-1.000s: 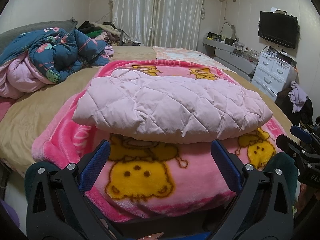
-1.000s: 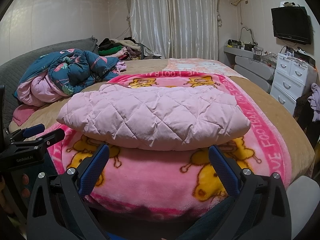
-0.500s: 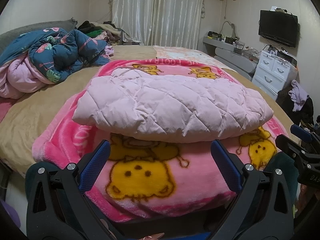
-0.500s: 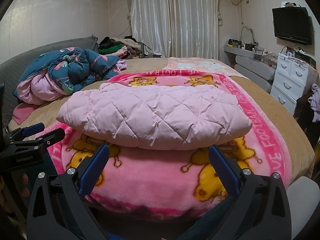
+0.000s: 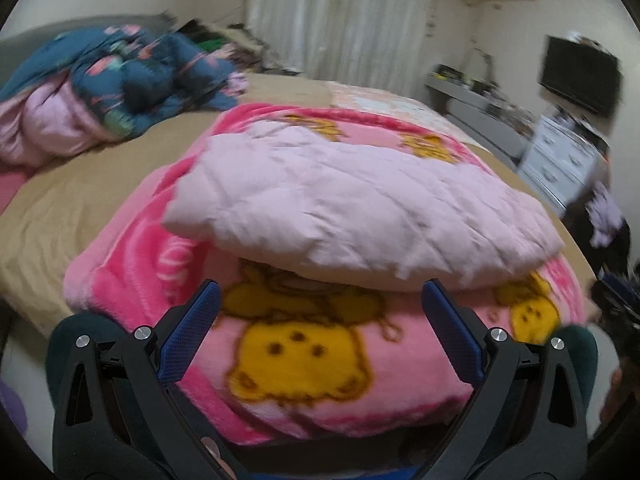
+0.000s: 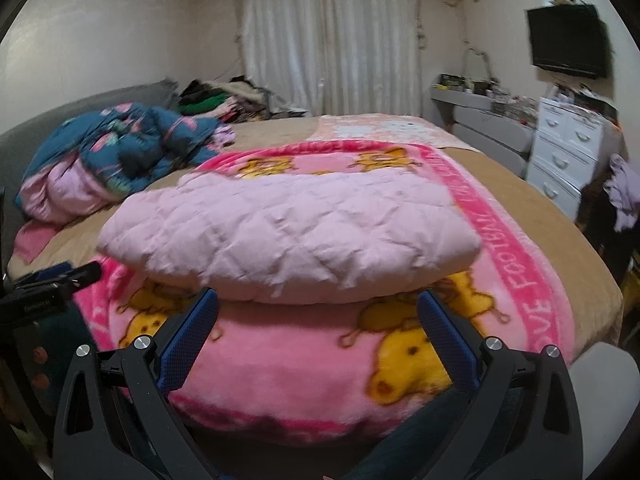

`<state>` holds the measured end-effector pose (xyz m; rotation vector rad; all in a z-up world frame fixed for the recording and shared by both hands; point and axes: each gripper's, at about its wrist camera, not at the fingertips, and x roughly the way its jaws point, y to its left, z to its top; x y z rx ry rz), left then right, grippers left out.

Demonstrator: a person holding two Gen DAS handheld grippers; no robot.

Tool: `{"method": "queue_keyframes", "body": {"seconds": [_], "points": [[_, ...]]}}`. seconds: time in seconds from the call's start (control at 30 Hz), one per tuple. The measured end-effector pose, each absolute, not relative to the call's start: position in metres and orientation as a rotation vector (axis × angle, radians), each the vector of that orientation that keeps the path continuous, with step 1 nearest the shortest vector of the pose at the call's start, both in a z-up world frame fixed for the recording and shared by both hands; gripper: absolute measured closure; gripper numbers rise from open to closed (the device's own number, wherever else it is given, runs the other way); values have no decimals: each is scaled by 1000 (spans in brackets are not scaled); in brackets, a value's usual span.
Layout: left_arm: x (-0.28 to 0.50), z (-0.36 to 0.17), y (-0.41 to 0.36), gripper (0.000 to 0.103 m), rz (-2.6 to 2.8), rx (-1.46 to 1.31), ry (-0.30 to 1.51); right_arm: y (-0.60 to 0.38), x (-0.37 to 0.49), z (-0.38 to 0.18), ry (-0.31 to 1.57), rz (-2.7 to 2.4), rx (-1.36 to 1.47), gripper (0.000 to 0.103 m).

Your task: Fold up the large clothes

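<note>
A pale pink quilted garment (image 5: 352, 208) (image 6: 296, 236) lies folded in a thick pad on a bright pink blanket with yellow bears (image 5: 304, 352) (image 6: 280, 372), spread over the bed. My left gripper (image 5: 320, 308) stands open just short of the garment's near edge, nothing between its blue pads. My right gripper (image 6: 318, 314) is open too, level with the same near edge, holding nothing. The left gripper's black frame (image 6: 44, 284) shows at the left of the right wrist view. Both views are blurred.
A blue flowered duvet over a pink one (image 5: 100, 92) (image 6: 120, 152) is heaped at the bed's far left. Piled clothes (image 6: 216, 98) lie by the curtain. White drawers (image 6: 568, 152), a wall TV (image 6: 568, 40) and hanging clothes (image 6: 620, 196) stand to the right.
Both grippers have moved forward toward the folded garment, and the left view has swung and tilted. Motion blur has appeared. Both stay open.
</note>
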<state>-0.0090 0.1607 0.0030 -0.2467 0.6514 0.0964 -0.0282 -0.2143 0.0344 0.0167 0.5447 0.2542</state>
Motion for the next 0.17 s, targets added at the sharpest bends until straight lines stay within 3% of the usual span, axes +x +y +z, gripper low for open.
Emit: {"method": "queue_keyframes", "body": {"seconds": [0.17], "points": [[16, 4, 277, 9, 383, -326, 633, -339, 2, 27, 520, -71, 137, 4]]}}
